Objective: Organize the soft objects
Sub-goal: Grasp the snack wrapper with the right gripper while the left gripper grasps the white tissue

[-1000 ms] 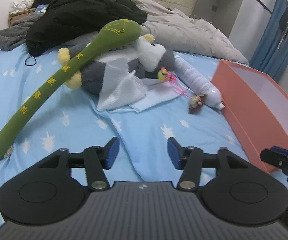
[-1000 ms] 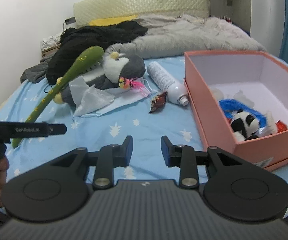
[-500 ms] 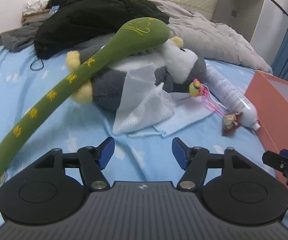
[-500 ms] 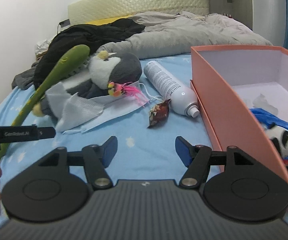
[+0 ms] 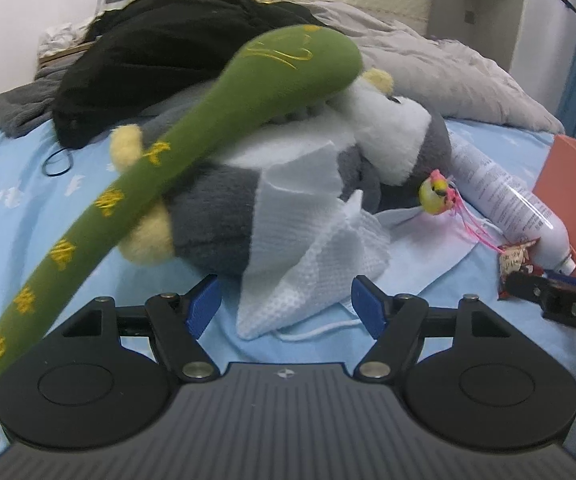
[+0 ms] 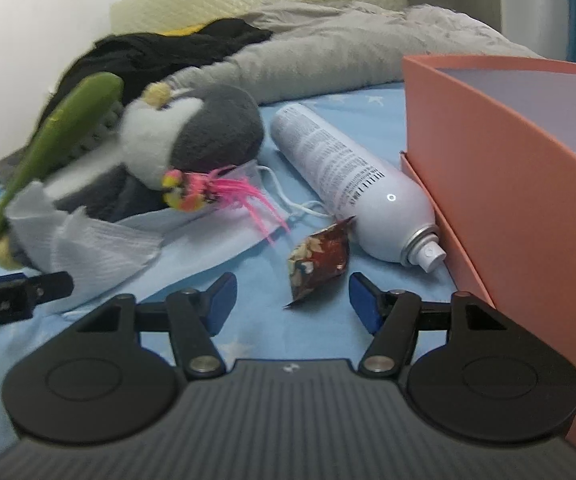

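The grey-and-white plush penguin (image 5: pixel 224 216) lies on its side at the centre of the left wrist frame, head toward the right, its long axis running left to right. A long green plush (image 5: pixel 176 148) is draped over it, slanting from upper right to lower left. A white tissue (image 5: pixel 316 252) leans against its belly. The left gripper (image 5: pixel 284 304) is spread wide before the tissue, probably lining up a grasp. The right gripper (image 6: pixel 292 296), also spread, straddles a snack wrapper (image 6: pixel 320 260) beside the spray can (image 6: pixel 348 184) and the orange box (image 6: pixel 488 184).
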The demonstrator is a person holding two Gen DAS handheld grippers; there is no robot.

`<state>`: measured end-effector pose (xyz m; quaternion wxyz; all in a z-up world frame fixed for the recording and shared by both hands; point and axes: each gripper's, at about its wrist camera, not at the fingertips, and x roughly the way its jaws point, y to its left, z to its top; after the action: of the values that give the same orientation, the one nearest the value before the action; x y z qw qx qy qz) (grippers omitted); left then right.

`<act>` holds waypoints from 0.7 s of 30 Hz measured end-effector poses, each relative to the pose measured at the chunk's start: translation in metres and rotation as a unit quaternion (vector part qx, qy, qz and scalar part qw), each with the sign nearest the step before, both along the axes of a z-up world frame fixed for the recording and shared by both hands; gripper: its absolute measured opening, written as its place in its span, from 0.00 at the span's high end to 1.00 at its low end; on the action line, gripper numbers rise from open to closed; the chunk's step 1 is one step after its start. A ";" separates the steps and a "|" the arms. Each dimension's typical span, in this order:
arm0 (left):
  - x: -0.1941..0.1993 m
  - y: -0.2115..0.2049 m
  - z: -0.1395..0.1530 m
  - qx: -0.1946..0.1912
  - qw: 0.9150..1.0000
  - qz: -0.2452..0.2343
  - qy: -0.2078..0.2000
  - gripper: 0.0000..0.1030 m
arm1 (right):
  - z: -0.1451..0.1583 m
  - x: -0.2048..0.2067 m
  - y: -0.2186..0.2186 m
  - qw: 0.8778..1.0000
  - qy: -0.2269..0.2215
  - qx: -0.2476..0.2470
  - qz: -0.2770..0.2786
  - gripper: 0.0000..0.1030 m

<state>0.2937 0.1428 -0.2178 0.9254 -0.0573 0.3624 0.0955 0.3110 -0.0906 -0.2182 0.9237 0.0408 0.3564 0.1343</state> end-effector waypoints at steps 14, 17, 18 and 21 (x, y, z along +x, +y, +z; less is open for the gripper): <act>0.019 -0.003 -0.008 -0.013 1.000 0.007 0.018 0.83 | -0.010 0.016 -0.001 1.000 0.008 -0.004 -0.021 0.66; 0.011 -0.008 0.000 -0.013 1.000 0.008 0.012 0.87 | -0.004 0.008 -0.001 1.000 0.007 -0.001 -0.016 0.66; 0.008 -0.009 0.002 -0.012 1.000 0.010 0.012 0.88 | -0.002 0.006 -0.001 1.000 0.007 0.000 -0.014 0.66; -0.006 -0.009 0.010 -0.031 0.999 0.019 0.008 0.88 | 0.007 -0.007 -0.003 1.000 0.007 0.003 -0.010 0.67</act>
<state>0.2879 0.1341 -0.2078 0.9182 -0.0917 0.3715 0.1023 0.3038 -0.0939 -0.2110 0.9225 0.0485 0.3617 0.1259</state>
